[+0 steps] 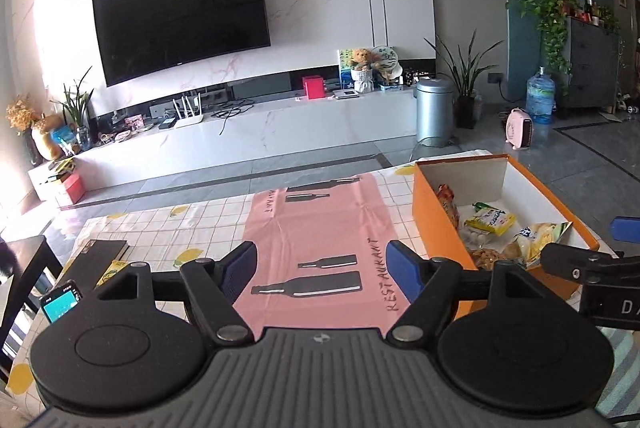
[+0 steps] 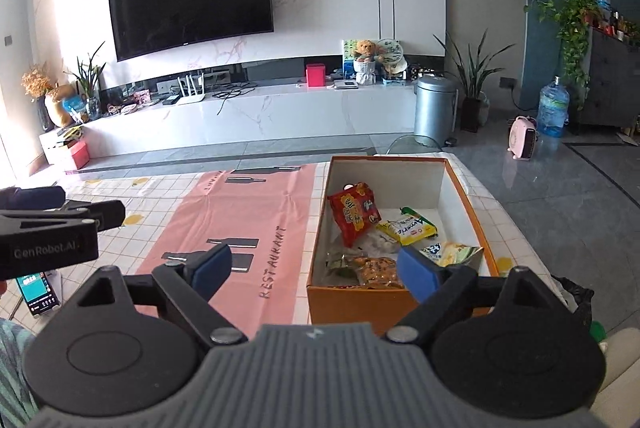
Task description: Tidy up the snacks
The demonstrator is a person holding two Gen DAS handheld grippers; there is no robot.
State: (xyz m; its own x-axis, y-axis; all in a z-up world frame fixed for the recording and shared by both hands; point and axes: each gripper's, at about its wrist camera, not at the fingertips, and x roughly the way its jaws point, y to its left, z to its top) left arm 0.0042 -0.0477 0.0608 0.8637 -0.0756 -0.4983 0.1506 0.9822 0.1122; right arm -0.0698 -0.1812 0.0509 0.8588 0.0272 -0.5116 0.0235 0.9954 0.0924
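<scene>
Plainly, both claws stand wide and hold nothing. The left gripper (image 1: pixel 322 270) has its two blue pads spread over the pink mat (image 1: pixel 320 228), with only the mat's printed bottles showing between them. The right gripper (image 2: pixel 316 270) is just as wide, its left pad above the mat and its right pad above the near end of the orange box (image 2: pixel 352 302); no snack is touched by either pad.

One orange box sits on the table (image 2: pixel 120 196) at the mat's right edge, its long side running toward the table's far edge. Inside lie the snacks, five packets that can be counted for sure: one red packet (image 2: pixel 354 214) leaning on the left wall, one yellow packet (image 2: pixel 406 228) near the middle of the white floor, one green-and-white packet (image 2: pixel 450 252) toward the near right corner, one clear bag of brown pieces (image 2: pixel 376 270) against the near wall, and one pale clear bag (image 2: pixel 376 242) between the red and yellow ones. A greenish wrapper at the near left corner is too unclear to count.

Near the table's left edge lie one phone (image 1: pixel 60 300) with a lit screen and one dark book (image 1: pixel 100 256). The table carries one checked cloth with lemon prints (image 1: pixel 180 228) under the mat.
</scene>
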